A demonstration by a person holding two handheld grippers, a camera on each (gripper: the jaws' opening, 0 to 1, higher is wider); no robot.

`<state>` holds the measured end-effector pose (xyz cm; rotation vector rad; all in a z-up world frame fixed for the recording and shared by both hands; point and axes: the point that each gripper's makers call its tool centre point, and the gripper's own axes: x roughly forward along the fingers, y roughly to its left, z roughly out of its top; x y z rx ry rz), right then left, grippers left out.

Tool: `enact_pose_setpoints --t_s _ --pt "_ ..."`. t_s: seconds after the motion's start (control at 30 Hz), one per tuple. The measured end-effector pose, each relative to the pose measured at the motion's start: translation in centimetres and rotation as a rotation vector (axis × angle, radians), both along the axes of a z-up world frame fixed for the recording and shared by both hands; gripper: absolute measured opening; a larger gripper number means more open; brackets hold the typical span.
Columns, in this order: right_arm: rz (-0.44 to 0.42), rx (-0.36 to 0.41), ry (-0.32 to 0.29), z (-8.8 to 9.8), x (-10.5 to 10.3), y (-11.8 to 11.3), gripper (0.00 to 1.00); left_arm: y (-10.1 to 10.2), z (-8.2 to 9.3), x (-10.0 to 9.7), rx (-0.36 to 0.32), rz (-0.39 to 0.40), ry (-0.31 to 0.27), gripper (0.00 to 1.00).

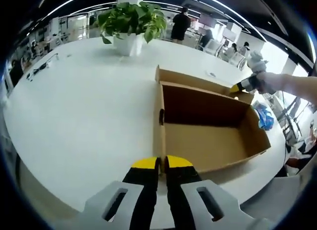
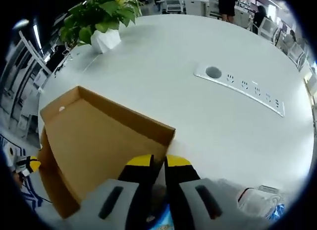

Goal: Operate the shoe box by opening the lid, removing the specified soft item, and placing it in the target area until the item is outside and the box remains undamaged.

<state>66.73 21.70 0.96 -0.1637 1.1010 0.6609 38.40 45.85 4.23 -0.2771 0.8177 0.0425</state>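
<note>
Brown shoe box (image 1: 208,141), white table (image 1: 89,106)

Each tool (image 1: 161,163) has black jaws, yellow tips and grey slotted mounts.

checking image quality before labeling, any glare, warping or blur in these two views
Left gripper view: strong fisheye bend, the white table curves; ceiling strip lights bright; shoe box sharp, its inside shaded. Right gripper view: same bend; the power strip arcs; the plant is sharp; soft items near the right claw look blurry.
</note>
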Motion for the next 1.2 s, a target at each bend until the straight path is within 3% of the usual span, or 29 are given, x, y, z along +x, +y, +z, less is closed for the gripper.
enact_pose_setpoints --t_s 0.67,1.2 --pt "-0.026 0.025 -0.043 2.2 -0.2 -0.3 0.03 -0.1 -0.1 0.0 -0.028 0.007 -0.021 0.02" --pt "-0.051 0.077 -0.091 4.9 -0.7 -0.9 0.01 -0.1 -0.1 -0.1 -0.008 -0.003 -0.019 0.02"
